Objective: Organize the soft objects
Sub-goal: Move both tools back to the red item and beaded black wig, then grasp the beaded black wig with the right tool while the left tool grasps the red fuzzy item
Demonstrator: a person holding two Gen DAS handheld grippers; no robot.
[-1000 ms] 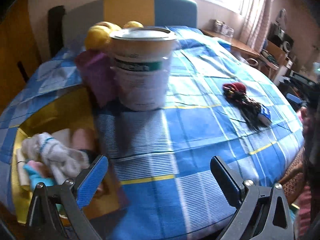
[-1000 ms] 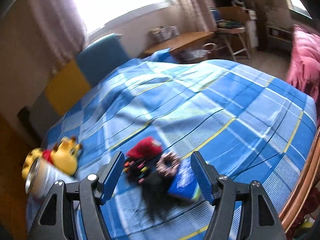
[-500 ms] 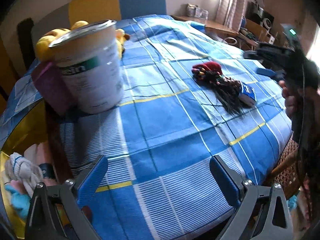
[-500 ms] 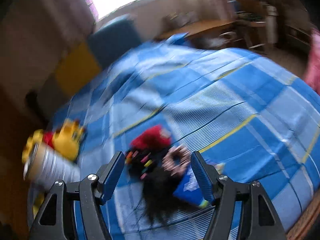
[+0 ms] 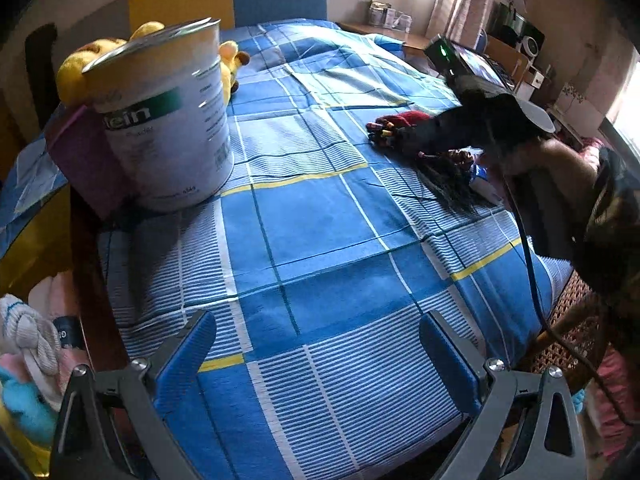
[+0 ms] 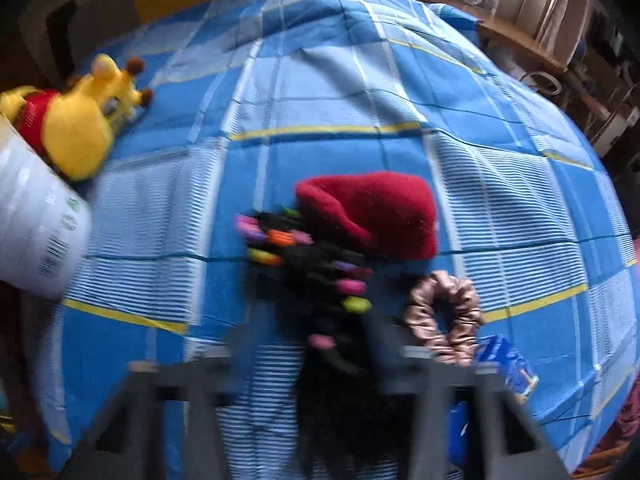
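Note:
A pile of soft things lies on the blue checked bedspread (image 5: 320,240): a red knitted piece (image 6: 372,212), a black bundle with coloured clips (image 6: 316,268) and a pink scrunchie (image 6: 444,316). My right gripper (image 6: 304,344) is down over the black bundle, blurred; its jaws stand apart with the bundle between them. In the left wrist view the right gripper (image 5: 440,132) reaches onto the same pile (image 5: 400,128). My left gripper (image 5: 318,344) is open and empty above the bed's near edge. A yellow plush bear (image 6: 76,120) lies at the far left.
A large white tin (image 5: 160,120) stands on the bed's left side with a purple box (image 5: 84,160) against it. Socks and soft items (image 5: 28,344) lie in a yellow container at the lower left. A blue packet (image 6: 508,364) lies beside the scrunchie.
My right gripper has dropped down and forward onto the pile of soft things. The left gripper has swung right, so the tin and yellow container slid left in its view.

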